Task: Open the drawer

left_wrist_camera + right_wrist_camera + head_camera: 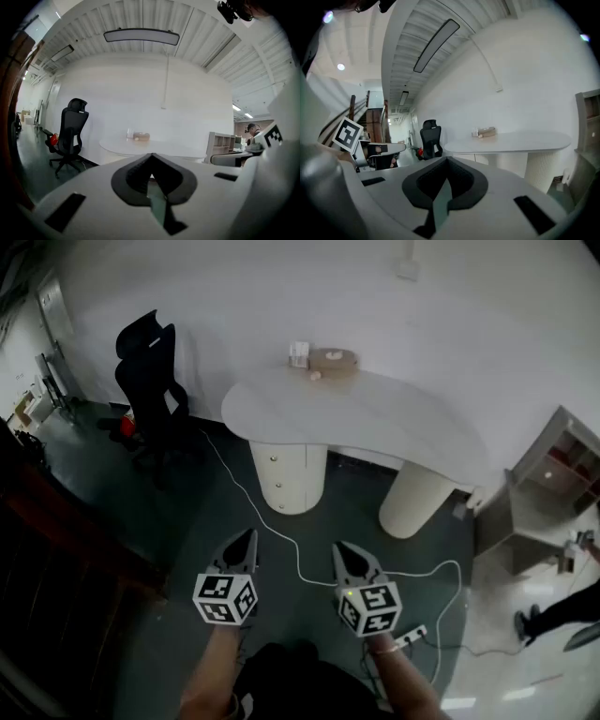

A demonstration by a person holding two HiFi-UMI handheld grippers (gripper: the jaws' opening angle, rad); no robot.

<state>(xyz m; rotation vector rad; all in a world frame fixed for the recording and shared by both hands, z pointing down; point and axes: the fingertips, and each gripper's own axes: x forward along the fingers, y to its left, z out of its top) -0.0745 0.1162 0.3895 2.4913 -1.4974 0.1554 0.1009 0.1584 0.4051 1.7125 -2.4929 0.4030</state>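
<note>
White curved table (394, 427) stood against wall, small white box (298, 354) and tan container (334, 359) lay just beside each other at table's far-left edge

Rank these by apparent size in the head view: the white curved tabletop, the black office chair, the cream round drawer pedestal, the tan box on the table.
Largest to smallest:
1. white curved tabletop
2. black office chair
3. cream round drawer pedestal
4. tan box
The gaps look clear; none is much nearer the camera.
</note>
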